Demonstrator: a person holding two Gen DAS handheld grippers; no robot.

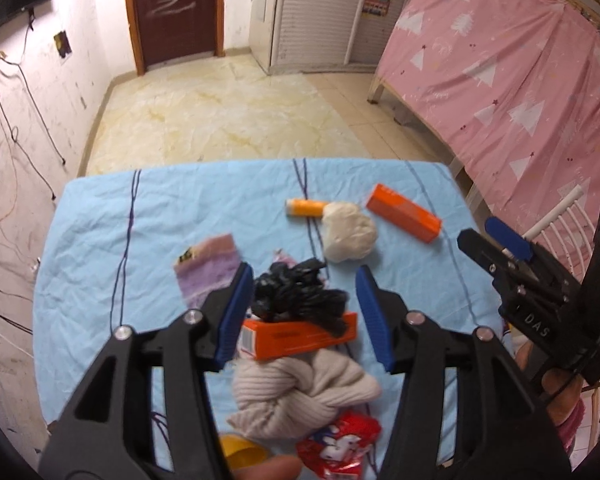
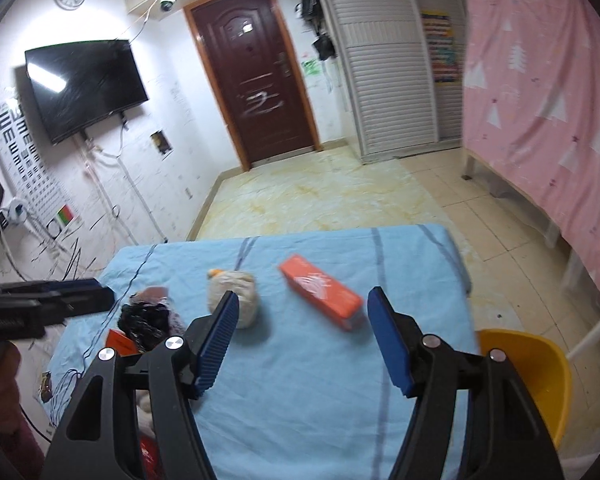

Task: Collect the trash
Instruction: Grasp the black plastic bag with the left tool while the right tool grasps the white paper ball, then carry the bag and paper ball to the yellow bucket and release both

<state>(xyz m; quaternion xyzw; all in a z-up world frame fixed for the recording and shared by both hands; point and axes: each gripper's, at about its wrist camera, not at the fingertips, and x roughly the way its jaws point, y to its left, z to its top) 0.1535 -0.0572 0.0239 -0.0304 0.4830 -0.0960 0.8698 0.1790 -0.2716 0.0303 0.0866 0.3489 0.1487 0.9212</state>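
Note:
A table under a light blue cloth (image 1: 100,240) holds scattered items. My left gripper (image 1: 302,316) is open above a crumpled black plastic bag (image 1: 296,300) that lies on an orange box (image 1: 296,338). Farther off lie a white crumpled wad (image 1: 348,236), an orange tube (image 1: 306,208) and a second orange box (image 1: 404,212). My right gripper (image 2: 302,340) is open and empty over the cloth (image 2: 300,400), short of the orange box (image 2: 324,292) and the white wad (image 2: 236,292). It also shows in the left wrist view (image 1: 496,244) at the table's right edge.
A beige knitted cloth (image 1: 300,392), a red wrapper (image 1: 340,448) and a purple packet (image 1: 210,268) lie near the left gripper. A yellow bin (image 2: 532,380) stands right of the table. A pink-curtained bed (image 2: 540,120) is at the right, with a door (image 2: 256,80) beyond the tiled floor.

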